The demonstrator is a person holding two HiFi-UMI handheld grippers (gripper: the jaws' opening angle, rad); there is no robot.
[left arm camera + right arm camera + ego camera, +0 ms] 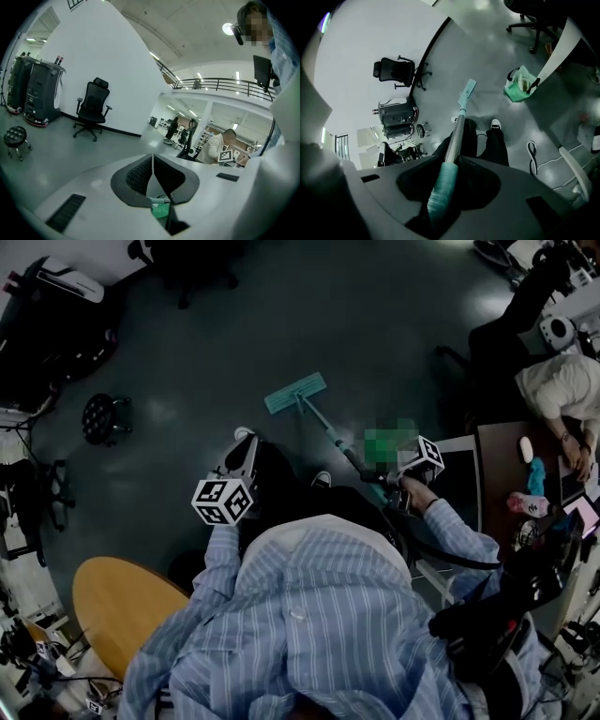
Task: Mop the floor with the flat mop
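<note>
Right gripper (pixel 452 164) clamps the teal flat mop (pixel 295 393) by its metal handle — mop head at twelve o'clock. On the left gripper (pixel 153 159) the jaws are pressed together.

Left tongs (pixel 246 442) held up ahead of torso, pointing forward, roughly level. Jaws pressed together, nothing between them. Left forearm (pixel 217 563), in striped sleeve, bent at elbow, reaching forward. Right tongs (pixel 392 480) out to right side, angled steeply down. Jaws clamped on mop handle (pixel 457 133) at its teal grip. Right forearm (pixel 461 532) extended forward behind tongs.
</note>
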